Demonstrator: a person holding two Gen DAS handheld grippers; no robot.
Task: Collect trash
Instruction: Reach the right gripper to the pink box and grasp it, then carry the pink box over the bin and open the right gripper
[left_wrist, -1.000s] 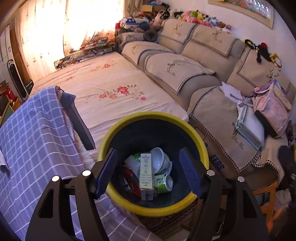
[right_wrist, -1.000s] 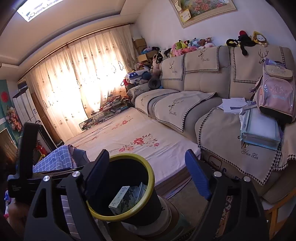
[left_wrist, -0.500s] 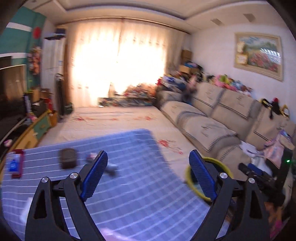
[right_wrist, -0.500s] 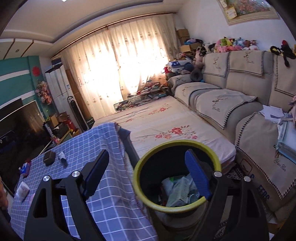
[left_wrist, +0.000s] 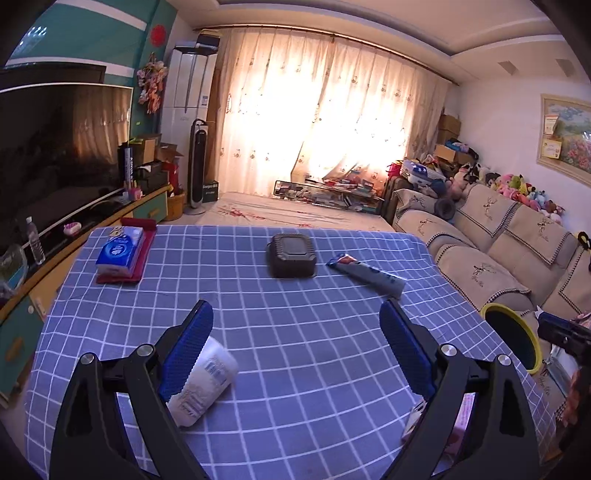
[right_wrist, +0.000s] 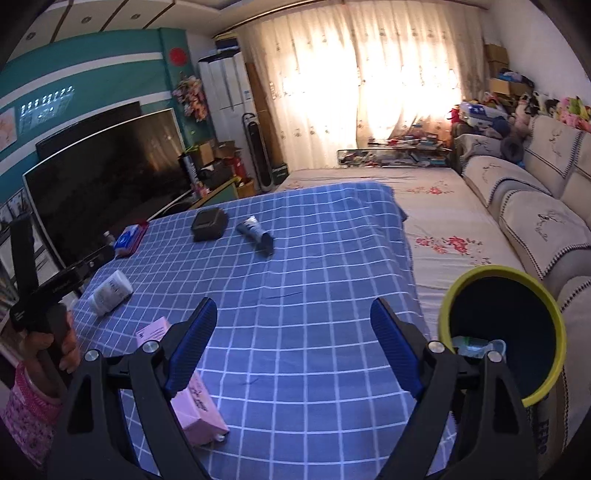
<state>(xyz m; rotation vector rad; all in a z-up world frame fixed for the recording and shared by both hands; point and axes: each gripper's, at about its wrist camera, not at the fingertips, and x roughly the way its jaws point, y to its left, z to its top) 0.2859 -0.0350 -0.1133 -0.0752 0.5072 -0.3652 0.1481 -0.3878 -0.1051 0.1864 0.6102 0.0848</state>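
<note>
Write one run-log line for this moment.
left gripper: open, empty | right gripper: open, empty | table: cup, pink box, tube | bin: holds trash

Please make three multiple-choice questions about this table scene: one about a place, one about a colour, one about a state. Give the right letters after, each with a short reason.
1. Where does the trash bin stand?
A. On the table
B. Beside the table, on the sofa side
C. Under the television

2. What colour is the rim of the trash bin?
A. Yellow
B. Red
C. White

3. How does the white cup lie?
A. Upright on its base
B. On its side on the checked cloth
C. Held between the fingers of the left gripper

Answers:
1. B: the right wrist view shows the bin past the table edge, next to the sofa.
2. A: the rim is yellow in both views.
3. B: the cup lies on its side; the left gripper's jaws have just been opening, stand wide, and hold nothing.
</note>
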